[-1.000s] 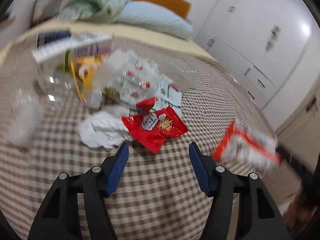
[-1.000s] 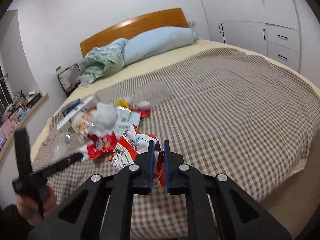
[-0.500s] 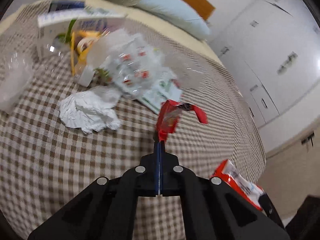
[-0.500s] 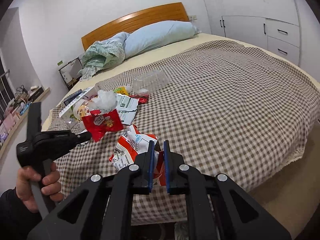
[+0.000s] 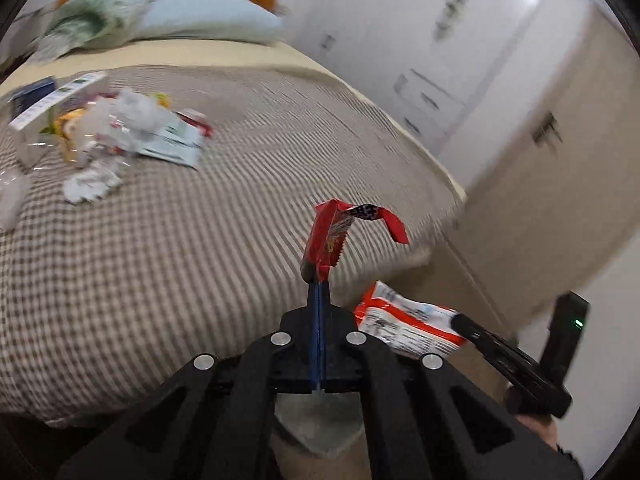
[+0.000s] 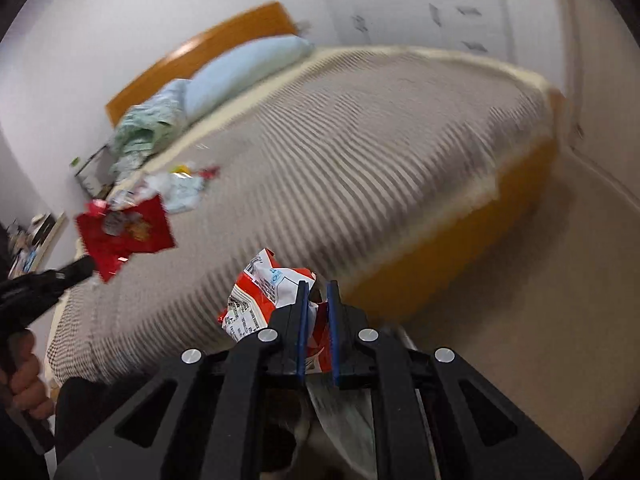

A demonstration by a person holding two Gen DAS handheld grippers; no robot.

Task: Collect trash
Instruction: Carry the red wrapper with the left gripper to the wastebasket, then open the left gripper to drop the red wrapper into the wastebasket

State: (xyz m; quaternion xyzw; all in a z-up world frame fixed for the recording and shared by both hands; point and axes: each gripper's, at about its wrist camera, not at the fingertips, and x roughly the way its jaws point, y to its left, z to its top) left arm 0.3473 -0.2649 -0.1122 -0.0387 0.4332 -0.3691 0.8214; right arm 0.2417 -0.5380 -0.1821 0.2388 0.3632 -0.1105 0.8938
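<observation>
Both grippers are loaded and the step in hand looks like the carry to a bin. The left gripper (image 5: 318,286) has its jaws clenched on the corner of a red wrapper (image 5: 328,236), which stands up from the tips at centre frame, over the bed's (image 5: 160,260) near edge. The right gripper (image 6: 316,292) grips a red-and-white packet (image 6: 260,288) — crumpled, bulging left of the jaws, low centre in its own view. In the left view the packet (image 5: 404,324) shows at lower right, beside the red wrapper. Directly below both grippers, at the bottom edge, a pale liner-like shape (image 6: 340,412) shows between the arms; it may be a bag or bin, but blur and the gripper bodies hide its rim and contents, so I cannot tell what it holds. The next move likely calls for lowering each piece over that opening and releasing it. More litter (image 5: 112,136) — paper, clear plastic, packets — lies on the bed at upper left.
</observation>
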